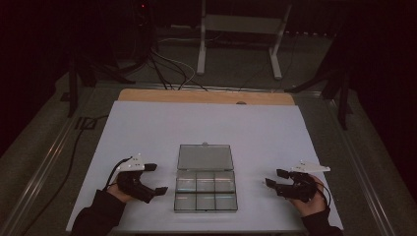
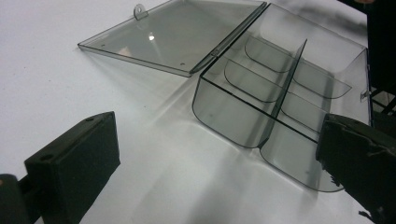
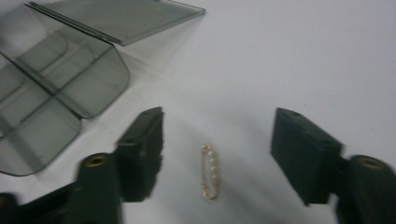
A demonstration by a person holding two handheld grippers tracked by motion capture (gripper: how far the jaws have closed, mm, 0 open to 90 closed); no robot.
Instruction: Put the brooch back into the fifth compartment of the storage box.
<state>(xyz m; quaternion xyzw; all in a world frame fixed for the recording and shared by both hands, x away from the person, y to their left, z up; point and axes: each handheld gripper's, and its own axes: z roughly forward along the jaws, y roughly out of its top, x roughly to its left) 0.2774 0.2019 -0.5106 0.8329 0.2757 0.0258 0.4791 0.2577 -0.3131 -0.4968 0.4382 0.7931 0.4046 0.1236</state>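
**Gold pin between the right gripper's jaws, clear box open at table centre**

No brand, label or writing can be read on anything here.

In the right gripper view, a small gold safety pin [image 3: 209, 171] lies flat on the white table [image 1: 147, 128], lengthwise between the two black jaws of the right gripper [image 3: 217, 154] — the jaws stand apart on either side of it and neither pad touches it. From the pin, one jaw sits at 9 o'clock and the other at 3 o'clock. The clear compartment box [image 3: 51, 93] lies at about 10 o'clock from the pin, well apart.

In the high view the box [image 1: 205, 191] sits mid-table with its lid [image 1: 205, 157] folded back flat at 12 o'clock; six compartments show. The right gripper [image 1: 274, 178] rests at 3 o'clock from the box, the left gripper [image 1: 156, 179] at 9 o'clock — its jaws wide apart with nothing between them, one near the box's corner in the left gripper view.
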